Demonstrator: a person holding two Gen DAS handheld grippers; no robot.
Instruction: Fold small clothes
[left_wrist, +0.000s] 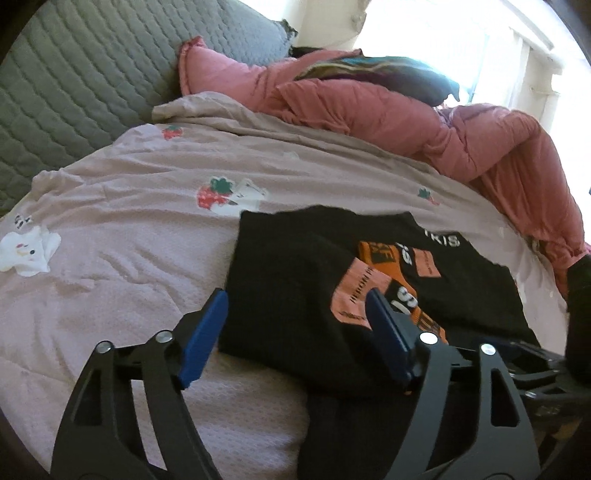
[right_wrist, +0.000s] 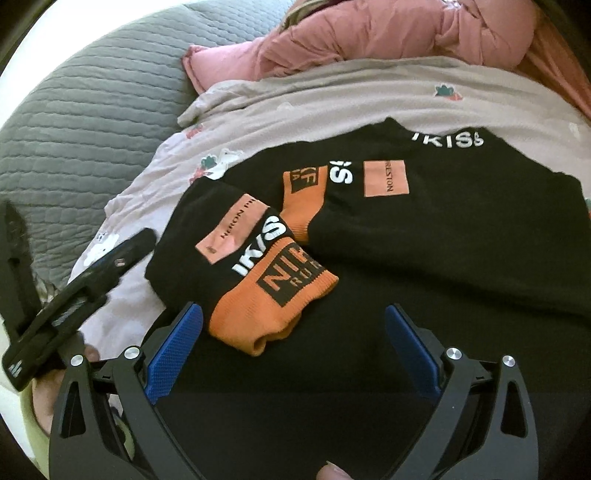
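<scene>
A black top (left_wrist: 295, 280) with orange cuffs and white lettering lies on the bed, its sleeves folded across the body. It also shows in the right wrist view (right_wrist: 443, 236), with one orange cuff (right_wrist: 277, 306) nearest me. My left gripper (left_wrist: 295, 321) is open and empty, hovering over the top's near left edge. My right gripper (right_wrist: 293, 343) is open and empty, just above the near orange cuff. The left gripper also shows at the left of the right wrist view (right_wrist: 103, 266).
The top rests on a pale pink blanket (left_wrist: 129, 240) with strawberry prints. A rumpled pink duvet (left_wrist: 424, 125) lies along the far right. A grey quilted cover (left_wrist: 74, 81) is at the far left. A dark striped cloth (left_wrist: 388, 74) lies on the duvet.
</scene>
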